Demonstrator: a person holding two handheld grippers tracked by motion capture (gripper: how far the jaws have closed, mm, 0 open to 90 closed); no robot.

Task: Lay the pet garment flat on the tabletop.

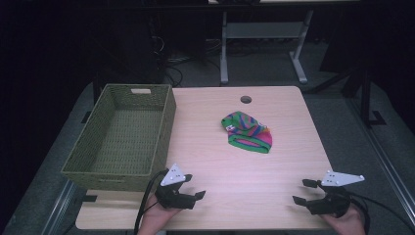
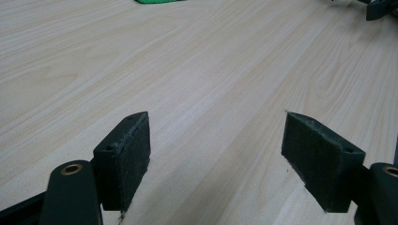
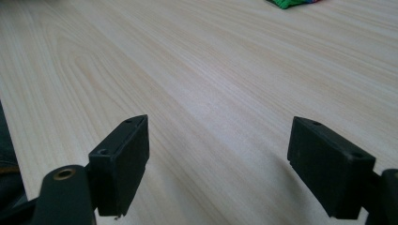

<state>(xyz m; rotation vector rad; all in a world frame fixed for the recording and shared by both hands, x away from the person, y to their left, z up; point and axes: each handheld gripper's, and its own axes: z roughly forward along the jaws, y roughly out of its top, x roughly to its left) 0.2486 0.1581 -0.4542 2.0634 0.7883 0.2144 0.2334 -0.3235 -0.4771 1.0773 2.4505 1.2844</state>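
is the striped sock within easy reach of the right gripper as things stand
Probably yes. The right gripper rests at the near edge with its jaws open and nothing between them, and bare table lies between it and the striped sock. The basket stands off to the left.

Two black two-jaw grippers, left gripper [image 1: 194,186] and right gripper [image 1: 302,191], are topped by grey three-cornered plates with trailing black cables.

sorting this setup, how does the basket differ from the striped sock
The basket is olive, woven and boxy, standing at the table's left edge; the striped sock is green, pink and blue, soft and crumpled flat near the middle. The basket is much larger. Both rest on the table, untouched.
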